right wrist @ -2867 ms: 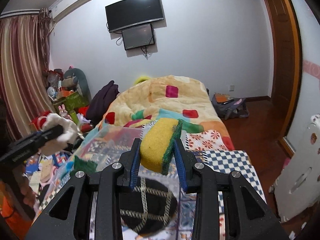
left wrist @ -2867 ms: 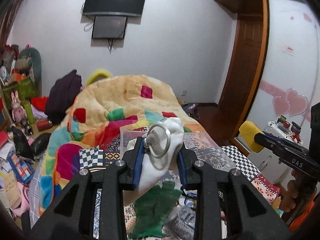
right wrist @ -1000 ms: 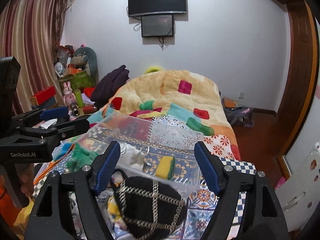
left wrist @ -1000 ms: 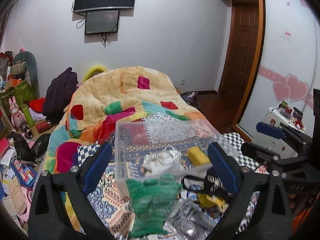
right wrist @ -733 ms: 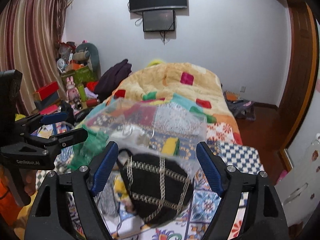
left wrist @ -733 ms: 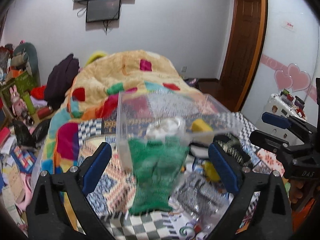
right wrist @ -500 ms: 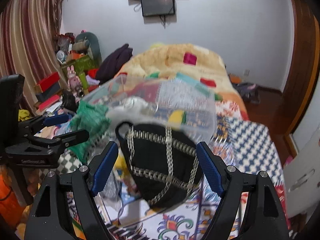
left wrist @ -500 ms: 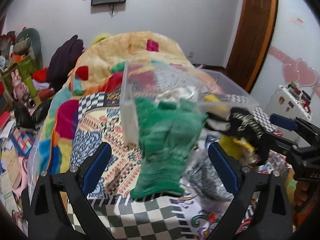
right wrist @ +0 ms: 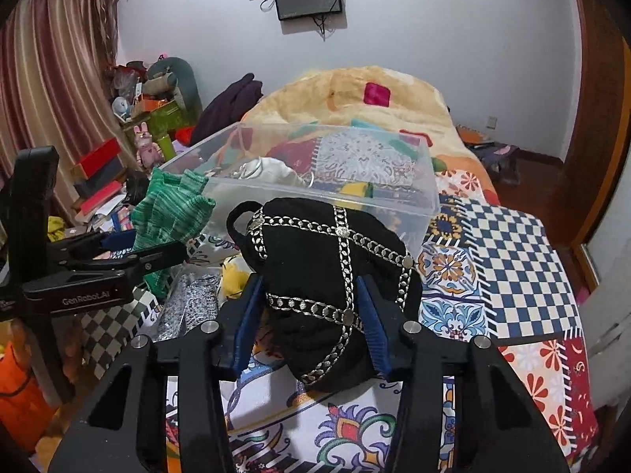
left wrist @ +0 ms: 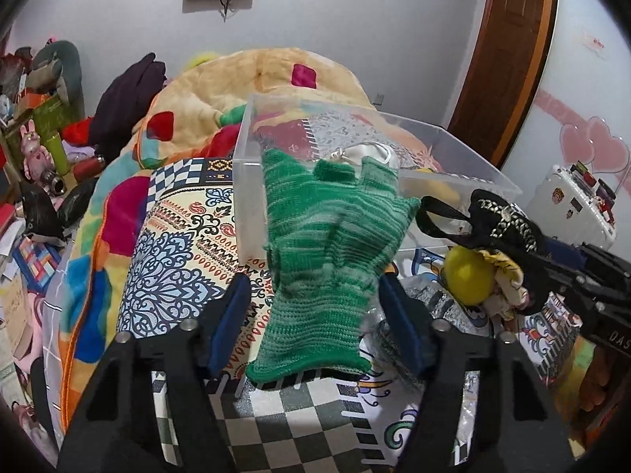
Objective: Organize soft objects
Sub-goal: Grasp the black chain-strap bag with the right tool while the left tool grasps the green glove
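A green knitted glove [left wrist: 327,252] lies against the front of a clear plastic box [left wrist: 252,197] on the patterned bed cover. My left gripper [left wrist: 315,307] is open, its jaws on either side of the glove's cuff. A black hat with silver chain trim [right wrist: 327,268] sits between the jaws of my right gripper [right wrist: 307,315], which is open around it. Inside the box [right wrist: 418,197] lie a white pouch with a ring [right wrist: 272,169] and a yellow sponge [right wrist: 357,189]. The glove also shows in the right wrist view [right wrist: 169,209].
A yellow soft toy [left wrist: 469,280] and a silver-grey pouch [right wrist: 189,303] lie between the glove and hat. A heaped colourful blanket [left wrist: 276,79] lies behind the box. Clutter [right wrist: 150,126] fills the floor at left. A white suitcase [left wrist: 572,205] and wooden door [left wrist: 508,47] stand at right.
Both grippers dropped their earlier loads into the box, opened wide, then moved down and forward. The left jaws now straddle the glove and the right jaws straddle the hat, narrower than before.
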Demonstrator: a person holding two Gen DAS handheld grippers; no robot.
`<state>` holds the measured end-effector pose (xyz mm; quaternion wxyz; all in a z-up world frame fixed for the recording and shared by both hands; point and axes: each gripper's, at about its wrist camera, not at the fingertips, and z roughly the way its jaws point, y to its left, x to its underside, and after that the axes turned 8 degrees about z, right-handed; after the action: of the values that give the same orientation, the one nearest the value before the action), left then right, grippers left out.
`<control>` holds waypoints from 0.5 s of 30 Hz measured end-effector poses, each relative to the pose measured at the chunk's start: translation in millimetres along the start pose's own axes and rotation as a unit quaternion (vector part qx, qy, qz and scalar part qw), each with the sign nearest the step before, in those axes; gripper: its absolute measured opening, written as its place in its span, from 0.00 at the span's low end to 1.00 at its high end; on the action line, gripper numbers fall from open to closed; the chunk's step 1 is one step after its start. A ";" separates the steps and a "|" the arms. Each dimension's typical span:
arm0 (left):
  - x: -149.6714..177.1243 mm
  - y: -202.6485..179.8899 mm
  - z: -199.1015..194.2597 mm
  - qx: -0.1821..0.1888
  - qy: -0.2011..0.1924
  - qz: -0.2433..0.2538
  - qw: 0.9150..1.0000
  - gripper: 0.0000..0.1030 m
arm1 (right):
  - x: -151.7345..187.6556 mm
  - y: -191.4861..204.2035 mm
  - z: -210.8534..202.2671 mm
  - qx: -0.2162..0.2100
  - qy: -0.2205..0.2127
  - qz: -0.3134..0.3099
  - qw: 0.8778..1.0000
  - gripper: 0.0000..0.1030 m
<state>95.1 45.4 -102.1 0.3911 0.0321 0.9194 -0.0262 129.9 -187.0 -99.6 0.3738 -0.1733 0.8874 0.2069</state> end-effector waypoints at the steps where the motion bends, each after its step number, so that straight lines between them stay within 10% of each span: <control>1: 1.1 -1.2 -0.6 0.001 0.000 0.004 1.000 0.53 | 0.7 1.0 -2.0 0.001 -0.003 -0.003 1.000 0.37; 8: 6.0 -3.0 -7.8 -0.003 -0.010 0.010 1.000 0.23 | 3.7 -0.2 -11.4 -0.005 -0.014 0.003 1.000 0.27; 15: 4.4 -6.4 -27.3 -0.006 -0.034 0.017 0.999 0.15 | -0.2 -6.3 -26.3 -0.018 -0.031 0.018 0.999 0.24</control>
<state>72.0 41.2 -86.3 0.4231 0.0441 0.9049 -0.0152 117.4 -205.4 -84.3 0.3943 -0.1577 0.8744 0.2346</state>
